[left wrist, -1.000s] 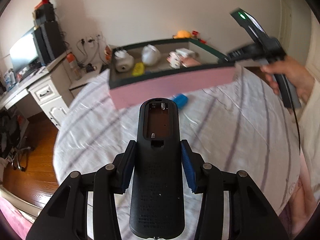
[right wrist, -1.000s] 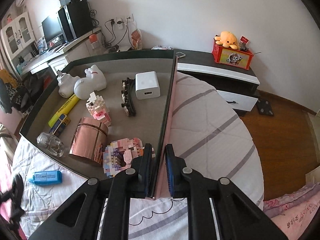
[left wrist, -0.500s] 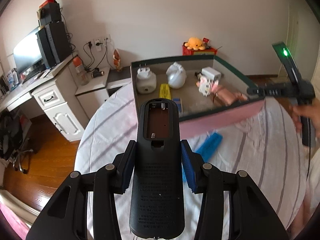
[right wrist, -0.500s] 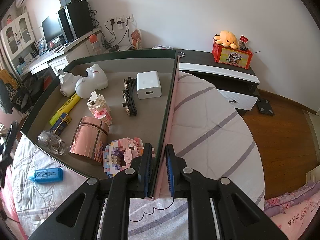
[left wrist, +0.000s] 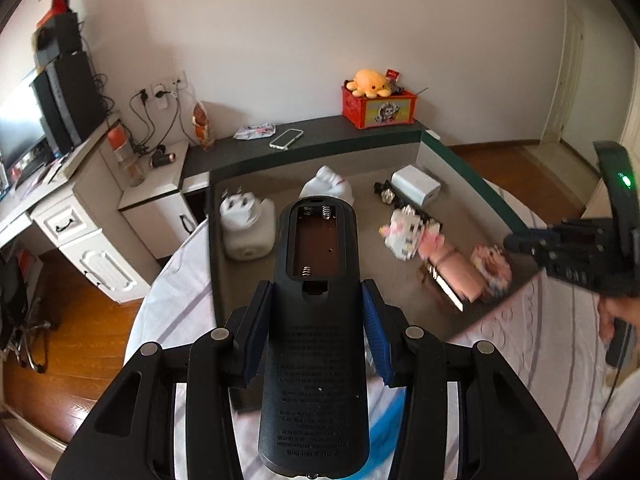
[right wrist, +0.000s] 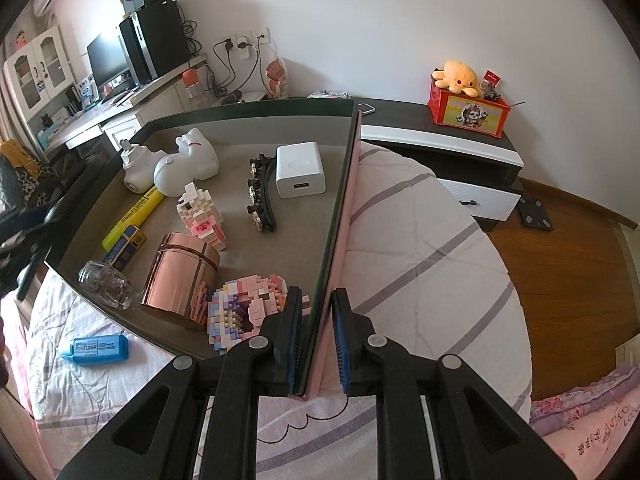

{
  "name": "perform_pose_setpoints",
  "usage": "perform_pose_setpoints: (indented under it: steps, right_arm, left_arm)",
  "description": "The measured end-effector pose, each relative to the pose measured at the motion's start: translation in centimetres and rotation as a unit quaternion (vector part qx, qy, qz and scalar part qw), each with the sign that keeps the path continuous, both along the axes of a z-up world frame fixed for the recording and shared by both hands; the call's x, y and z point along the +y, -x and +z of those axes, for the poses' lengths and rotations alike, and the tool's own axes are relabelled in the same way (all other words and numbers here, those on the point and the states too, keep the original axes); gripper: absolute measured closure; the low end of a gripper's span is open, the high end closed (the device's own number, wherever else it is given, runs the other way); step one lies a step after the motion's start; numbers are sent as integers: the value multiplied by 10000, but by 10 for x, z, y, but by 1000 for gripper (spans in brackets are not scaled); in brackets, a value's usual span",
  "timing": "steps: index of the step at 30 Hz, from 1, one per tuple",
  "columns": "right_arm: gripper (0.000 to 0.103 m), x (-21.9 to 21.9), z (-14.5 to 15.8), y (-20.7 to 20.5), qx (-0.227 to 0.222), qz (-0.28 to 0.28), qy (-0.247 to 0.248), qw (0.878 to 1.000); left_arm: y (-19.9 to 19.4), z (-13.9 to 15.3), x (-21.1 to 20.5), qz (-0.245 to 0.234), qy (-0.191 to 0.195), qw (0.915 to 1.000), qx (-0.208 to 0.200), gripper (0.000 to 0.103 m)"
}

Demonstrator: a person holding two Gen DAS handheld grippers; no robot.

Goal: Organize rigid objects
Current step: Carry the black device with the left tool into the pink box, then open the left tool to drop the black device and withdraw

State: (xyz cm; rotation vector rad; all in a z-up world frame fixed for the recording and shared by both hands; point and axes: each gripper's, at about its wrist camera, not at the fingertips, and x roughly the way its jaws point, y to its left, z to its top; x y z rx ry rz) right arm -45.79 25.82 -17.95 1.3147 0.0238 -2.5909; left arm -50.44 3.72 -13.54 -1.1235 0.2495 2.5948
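Between the right gripper's (right wrist: 314, 340) closed fingers was the box's (right wrist: 338, 216) wall; the left gripper (left wrist: 316, 332), clamping the remote (left wrist: 316, 320), had moved over the box's near edge.

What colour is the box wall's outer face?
Pink, with a dark green inner rim, on the box wall; clearest in the right wrist view.

The left wrist view looks steeply down from close above the storage box (left wrist: 472, 168), facing the wall. The right wrist view sits tight against that box's side wall (right wrist: 340, 208), looking along it. Both share the box interior and the orange plush octopus (left wrist: 370, 81) beyond.
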Motion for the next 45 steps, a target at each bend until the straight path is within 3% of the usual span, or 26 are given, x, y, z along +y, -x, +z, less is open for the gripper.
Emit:
perform_pose_setpoints:
  steps: [9,18,20,25,27,45]
  right_arm:
    - [87,2,-1,1,-35,34,131,9999]
    - [86,3,-2,1,-35,36,118,9999]
    - [86,3,-2,1,-38,37,117,9999]
    - [86,4,-2,1,-54,33,119,9999]
    - [86,4,-2,1,-75,31,122,9999]
    - [86,0,-3,-12,-185,-103,77,9997]
  left_arm:
    - [42,-17,42,-210,229,9990,-314,59]
    - [42,-23,57,-268,318,9987,-285,57]
    - [40,-21,56,-266,319,9987,-291,51]
    - [31,-14,47,-161,368,9991,-120,14]
    - [27,-11,41,-158,331,9993,-97,7]
    - [-55,-9,-36,226,472,9985,154,1]
